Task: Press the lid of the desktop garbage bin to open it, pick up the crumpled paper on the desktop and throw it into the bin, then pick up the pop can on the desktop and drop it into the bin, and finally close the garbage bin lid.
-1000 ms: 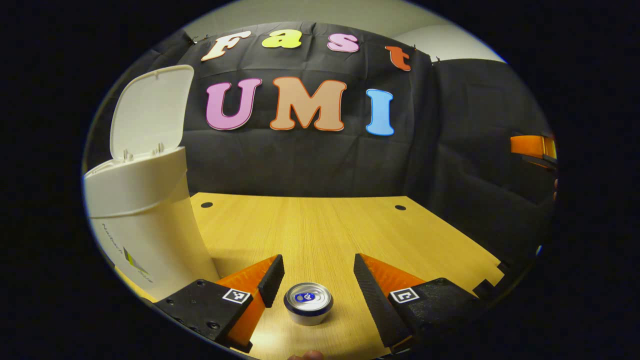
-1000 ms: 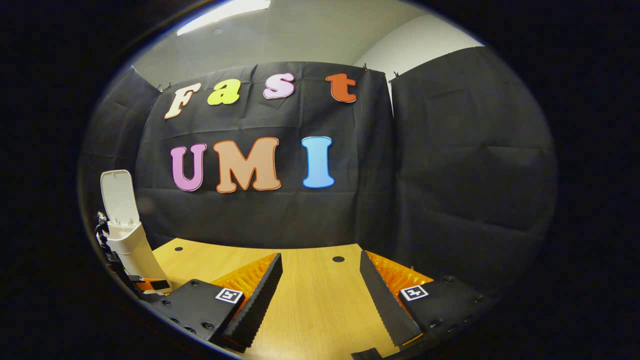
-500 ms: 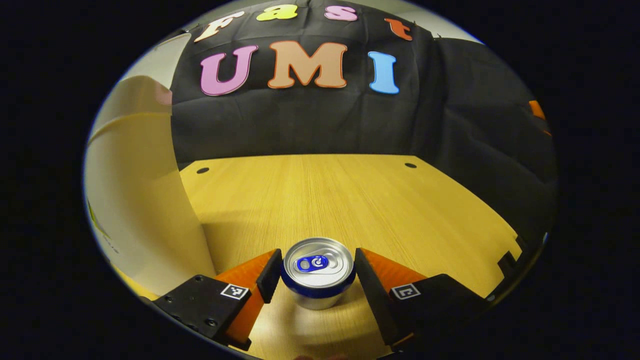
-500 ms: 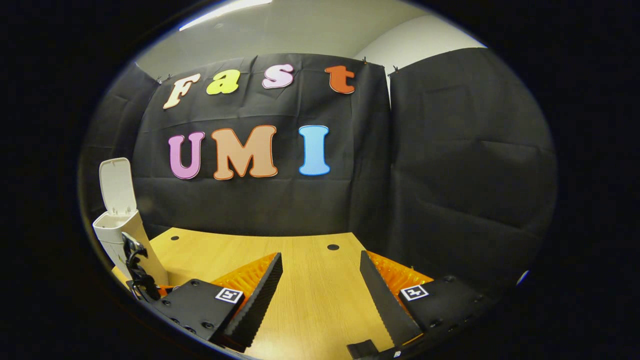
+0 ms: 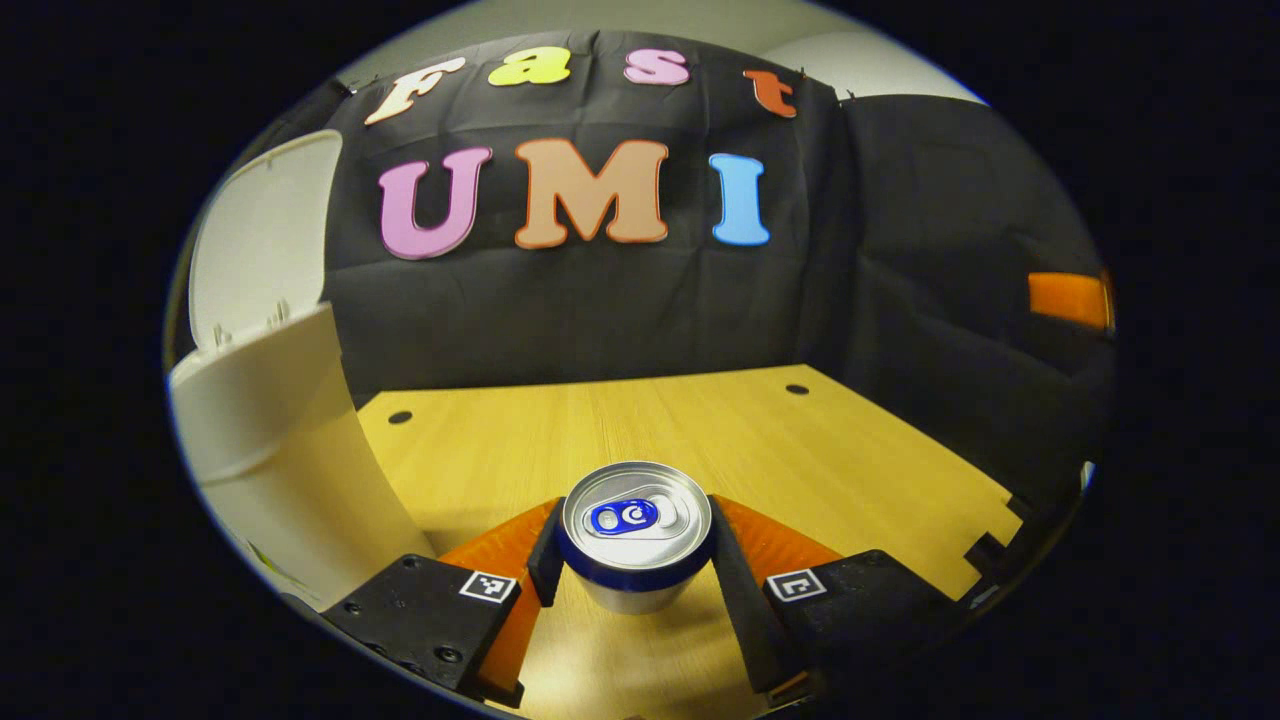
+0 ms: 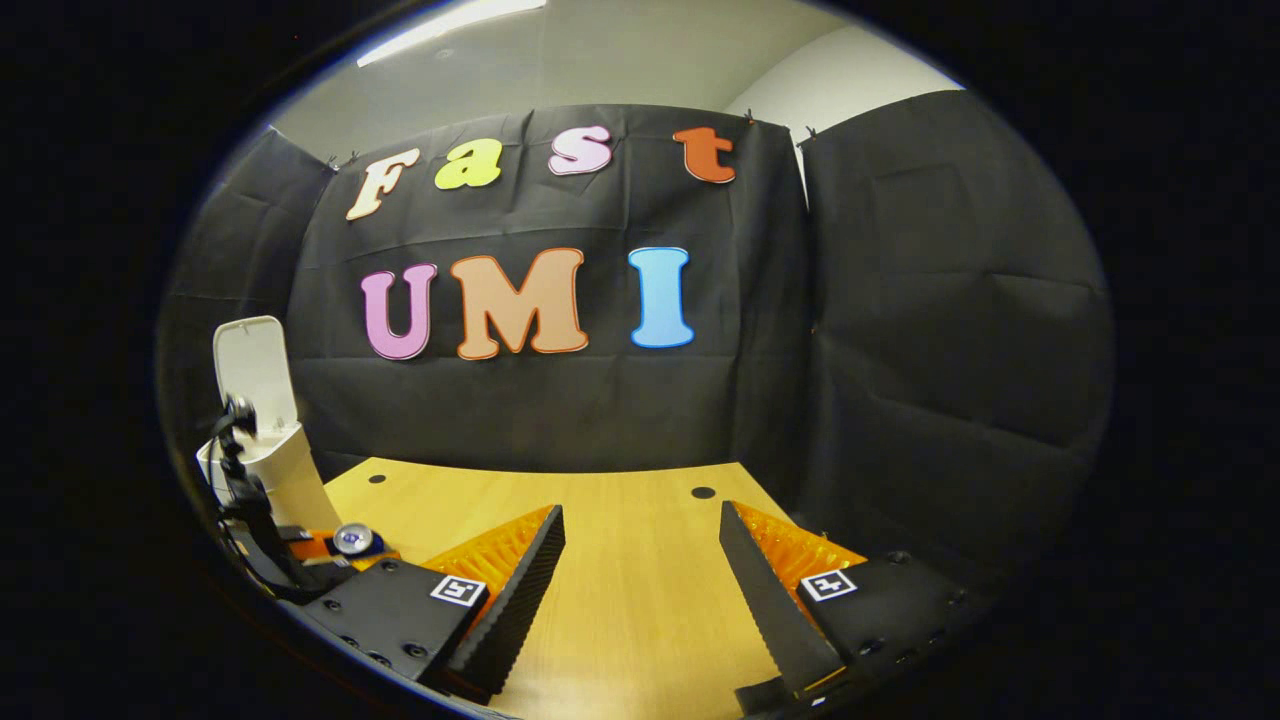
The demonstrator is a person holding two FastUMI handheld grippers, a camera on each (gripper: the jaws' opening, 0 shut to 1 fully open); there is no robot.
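Leftmost in the left gripper view stands the white garbage bin (image 5: 270, 440), its lid (image 5: 262, 235) swung up and open. Just right of the bin, the left claw (image 5: 636, 560) is clenched on the pop can (image 5: 636, 535), one finger pressing each side of it; the can stands upright, silver top with a blue tab facing the camera, but whether its base touches the wooden table (image 5: 820, 450) cannot be told. Far right in that view, an orange part of the right claw (image 5: 1068, 298) shows against the black cloth.

Similarly, in the right gripper view, the bin (image 6: 268, 465) sits far left with its lid (image 6: 255, 370) raised, the left claw (image 6: 330, 548) and can (image 6: 353, 539) beside it. Further right, the right claw (image 6: 640, 585) hangs released, fingers wide apart above bare table (image 6: 640, 560), grasping nothing.
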